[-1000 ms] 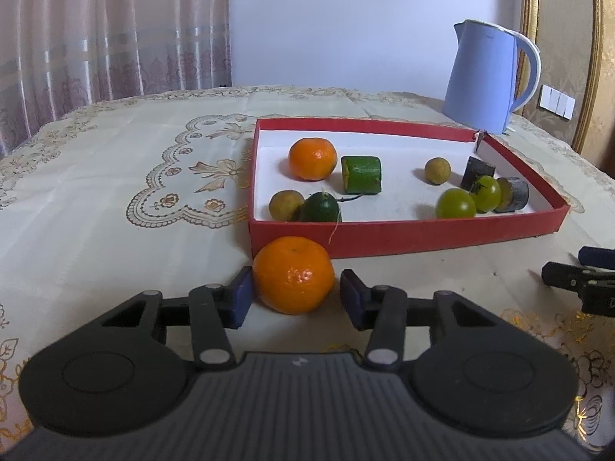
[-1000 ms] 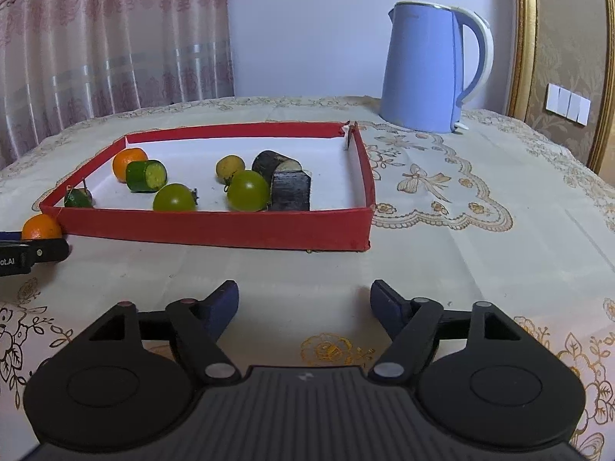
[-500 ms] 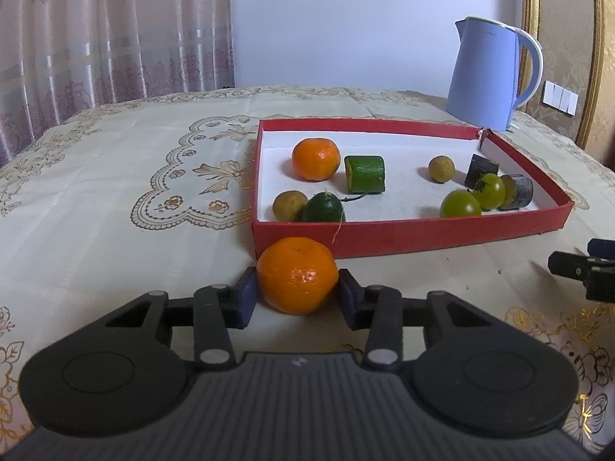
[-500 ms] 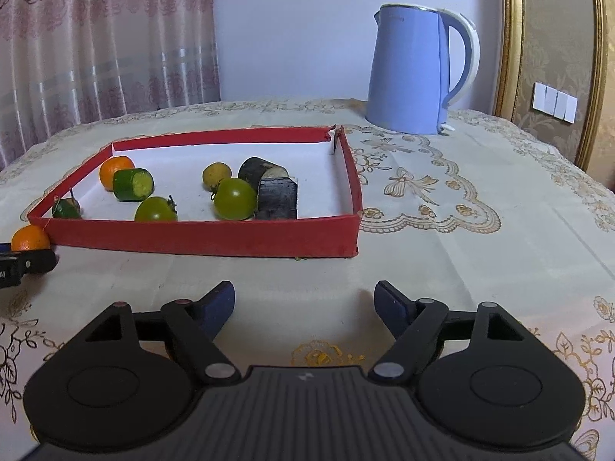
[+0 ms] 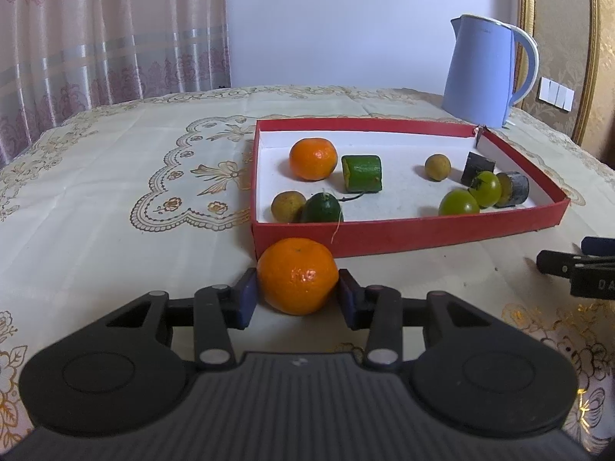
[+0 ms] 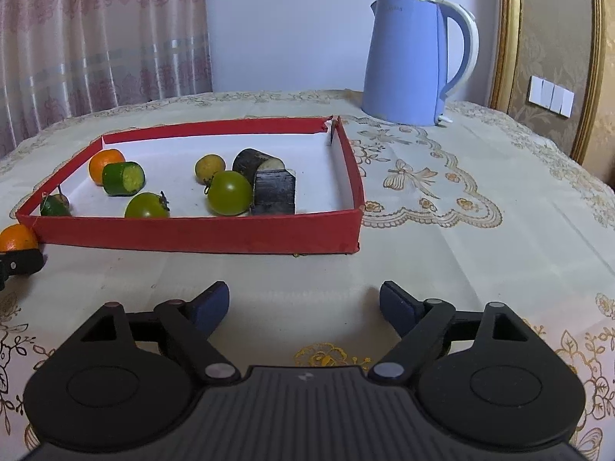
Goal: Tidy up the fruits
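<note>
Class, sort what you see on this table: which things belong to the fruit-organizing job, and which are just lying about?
Job: orange between the left gripper jaws; red tray; tray orange; green tomatoes.

Lying about: blue kettle; tablecloth; curtain.

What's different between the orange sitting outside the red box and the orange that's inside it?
The outside orange rests on the tablecloth against the red box, while the inside orange lies on its white floor near the far left corner. The outside orange sits between the fingers of the left gripper, pads at both sides; nothing touches the inside orange, which has a cut green piece beside it. Both are round, bright orange and glossy.
</note>
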{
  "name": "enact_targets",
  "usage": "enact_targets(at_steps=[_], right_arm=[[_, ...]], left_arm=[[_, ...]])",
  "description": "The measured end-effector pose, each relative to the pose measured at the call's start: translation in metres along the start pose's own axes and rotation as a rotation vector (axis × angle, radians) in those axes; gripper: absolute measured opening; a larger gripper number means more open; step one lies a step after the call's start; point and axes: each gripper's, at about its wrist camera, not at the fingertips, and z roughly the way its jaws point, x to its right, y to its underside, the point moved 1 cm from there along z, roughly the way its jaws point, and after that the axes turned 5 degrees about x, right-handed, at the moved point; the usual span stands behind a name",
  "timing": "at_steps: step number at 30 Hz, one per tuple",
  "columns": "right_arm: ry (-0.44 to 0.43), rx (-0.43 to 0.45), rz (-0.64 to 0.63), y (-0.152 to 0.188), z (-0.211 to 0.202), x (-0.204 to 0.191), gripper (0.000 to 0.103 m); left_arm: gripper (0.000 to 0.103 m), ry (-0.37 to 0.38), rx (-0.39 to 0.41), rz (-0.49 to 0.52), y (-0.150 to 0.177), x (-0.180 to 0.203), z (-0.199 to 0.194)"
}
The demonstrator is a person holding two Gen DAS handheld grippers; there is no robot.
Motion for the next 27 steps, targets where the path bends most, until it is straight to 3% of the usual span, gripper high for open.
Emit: enact_targets(at_steps=[9, 15, 19, 27], right_arm=[[-0.002, -0.010, 0.007, 0.001, 0.001, 0.002, 0.089], [0.000, -0.012, 0.009, 0.000, 0.002, 0.003, 0.090], [-0.002, -0.013, 0.011, 0.001, 0.003, 0.004, 0.091], [-0.002, -0.013, 0.012, 0.000, 0.003, 0.003, 0.091]], left_arm=[[0.039, 0.043, 0.006, -0.001, -0.005, 0.008, -0.016], [0.039, 0.130, 0.060, 0.012, -0.037, 0.029, -0.027], [0.039, 0.154, 0.045, 0.043, -0.058, 0.048, -0.004], [0.039, 0.125, 0.000, 0.062, -0.069, 0.067, 0.042]])
